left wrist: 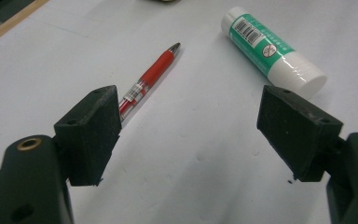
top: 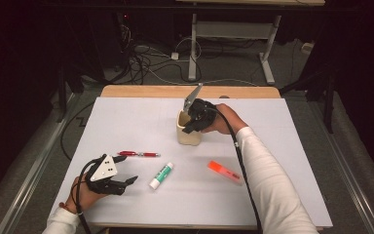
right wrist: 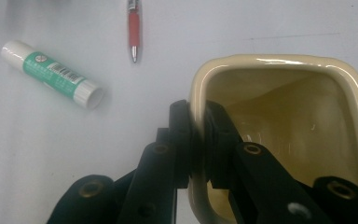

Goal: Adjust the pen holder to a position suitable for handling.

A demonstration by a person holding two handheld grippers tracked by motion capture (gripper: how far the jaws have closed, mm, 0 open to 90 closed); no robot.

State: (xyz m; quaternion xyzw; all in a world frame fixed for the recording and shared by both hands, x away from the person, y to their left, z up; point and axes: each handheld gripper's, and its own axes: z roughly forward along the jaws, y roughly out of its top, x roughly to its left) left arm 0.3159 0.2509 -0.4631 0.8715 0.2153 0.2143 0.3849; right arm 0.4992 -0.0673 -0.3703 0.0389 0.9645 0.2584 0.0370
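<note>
Cream cup upright near the middle of the white table, toward the far side, empty inside as seen from the right gripper view. Clamped at the rim by the right tool: one jaw outside the wall, one inside, pressed together on the thin ceramic. Probably held so to steady or carry the cup while keeping its mouth free for the stationery lying around.

Closer to the person, a row of loose items: red pen to the left, green-and-white glue stick in the middle, orange highlighter to the right, all flat on the table and apart from one another and from the cup.

Left tool low at the near left corner, jaws spread wide with nothing between them. From the left gripper view, pen just beyond the left jaw, glue stick just beyond the right one. Seemingly poised for picking up one of the two; which one, impossible to tell.
</note>
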